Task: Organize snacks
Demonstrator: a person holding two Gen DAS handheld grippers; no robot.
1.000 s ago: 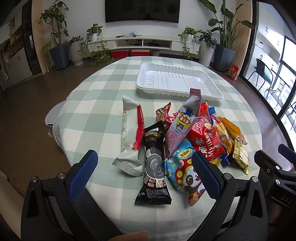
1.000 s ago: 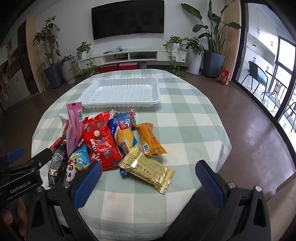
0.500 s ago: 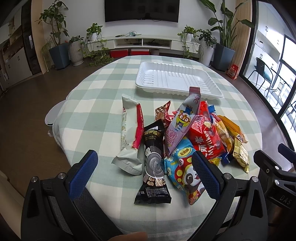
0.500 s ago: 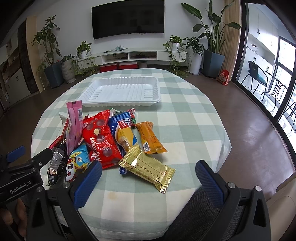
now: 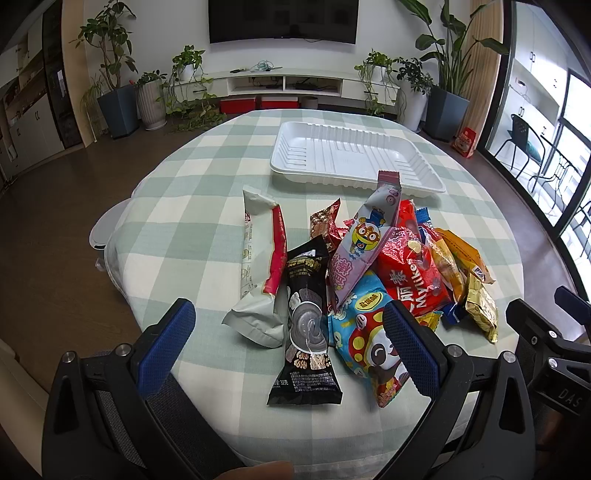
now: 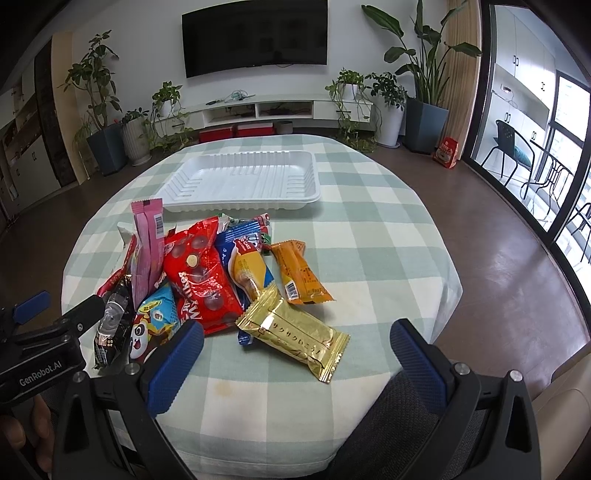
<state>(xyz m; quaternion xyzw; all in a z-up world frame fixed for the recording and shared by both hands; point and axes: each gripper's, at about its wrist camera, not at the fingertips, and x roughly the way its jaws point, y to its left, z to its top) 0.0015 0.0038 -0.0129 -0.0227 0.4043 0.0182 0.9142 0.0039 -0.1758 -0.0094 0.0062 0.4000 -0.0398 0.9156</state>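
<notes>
My left tool [image 5: 288, 341] hangs spread wide, pinching nothing, over the near end of the snack heap; the black packet [image 5: 306, 325] lies between its fingers, the panda packet [image 5: 365, 332] just at 3 o'clock of it. My right tool [image 6: 295, 354] is equally spread and empty, with the gold packet [image 6: 295, 332] at 12 o'clock between its fingers. The white tray [image 6: 243, 182] sits empty beyond the heap at 12 o'clock on the green-checked bench [image 6: 369, 229]. Plants and a wall television [image 6: 255, 35] stand farther back.
</notes>
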